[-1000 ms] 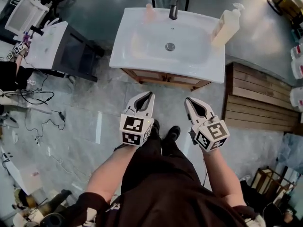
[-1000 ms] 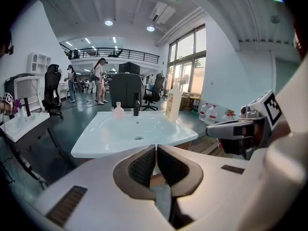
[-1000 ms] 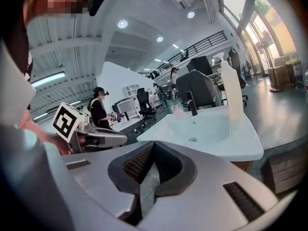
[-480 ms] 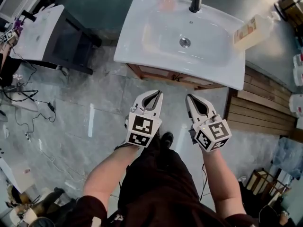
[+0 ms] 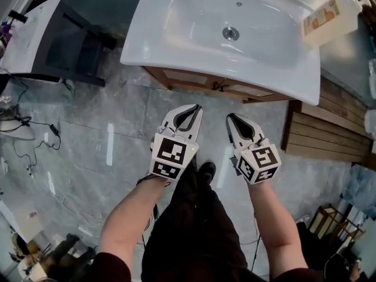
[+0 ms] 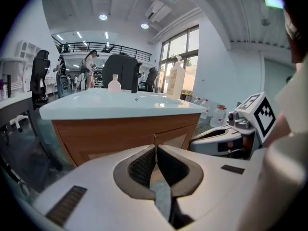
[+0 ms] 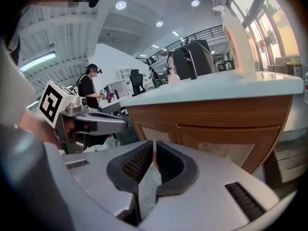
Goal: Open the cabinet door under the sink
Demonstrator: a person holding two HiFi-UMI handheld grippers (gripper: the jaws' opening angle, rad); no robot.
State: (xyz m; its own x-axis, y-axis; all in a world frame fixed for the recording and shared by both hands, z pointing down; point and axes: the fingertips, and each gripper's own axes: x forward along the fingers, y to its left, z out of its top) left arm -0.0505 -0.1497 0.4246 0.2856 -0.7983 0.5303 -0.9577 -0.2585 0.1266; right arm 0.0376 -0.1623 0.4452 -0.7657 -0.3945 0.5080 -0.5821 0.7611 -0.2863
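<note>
grey tiled floor (image 5: 106, 140) lies under a white rectangular ceramic sink (image 5: 170, 51). below the sink's front edge the brown wooden cabinet door (image 6: 115, 138) is closed and mostly hidden in the head view. both forearms reach forward with the grippers side by side, apart from the cabinet. the left gripper (image 5: 197, 108) has its jaws together. the right gripper (image 5: 230, 117) jaws have just been opening and are barely parted, with nothing between them. a blurred pale pump bottle (image 5: 329, 17) stands at the sink's back right corner. a round metal drain (image 5: 230, 33) sits in the bowl.
</note>
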